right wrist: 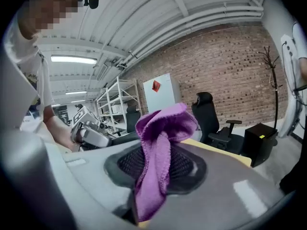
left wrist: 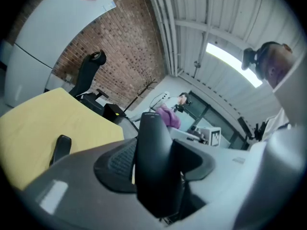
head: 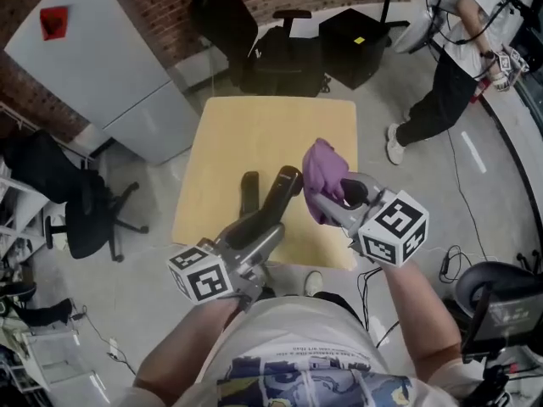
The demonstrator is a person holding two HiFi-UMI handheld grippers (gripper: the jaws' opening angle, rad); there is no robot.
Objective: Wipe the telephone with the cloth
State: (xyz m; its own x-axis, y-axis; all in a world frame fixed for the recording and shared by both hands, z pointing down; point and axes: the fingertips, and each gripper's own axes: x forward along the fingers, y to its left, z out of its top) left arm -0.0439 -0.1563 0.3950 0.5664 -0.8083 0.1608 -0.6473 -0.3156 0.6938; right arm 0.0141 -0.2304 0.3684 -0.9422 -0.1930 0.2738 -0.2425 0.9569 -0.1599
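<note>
Head view: camera high, facing steeply down on yellow desk (head: pixel 254 134); left gripper (head: pixel 259 227) and right gripper (head: pixel 335 200) close below lens, floor all round.
Left gripper view: looks along own jaws, frame tilted sideways, handset (left wrist: pixel 156 162) filling near field; beyond, desk corner, brick wall (left wrist: pixel 120 56), right gripper.
Right gripper view: along own jaws, cloth (right wrist: pixel 160 147) just before lens; beyond, same wall, left gripper.
All three share desk.
</note>
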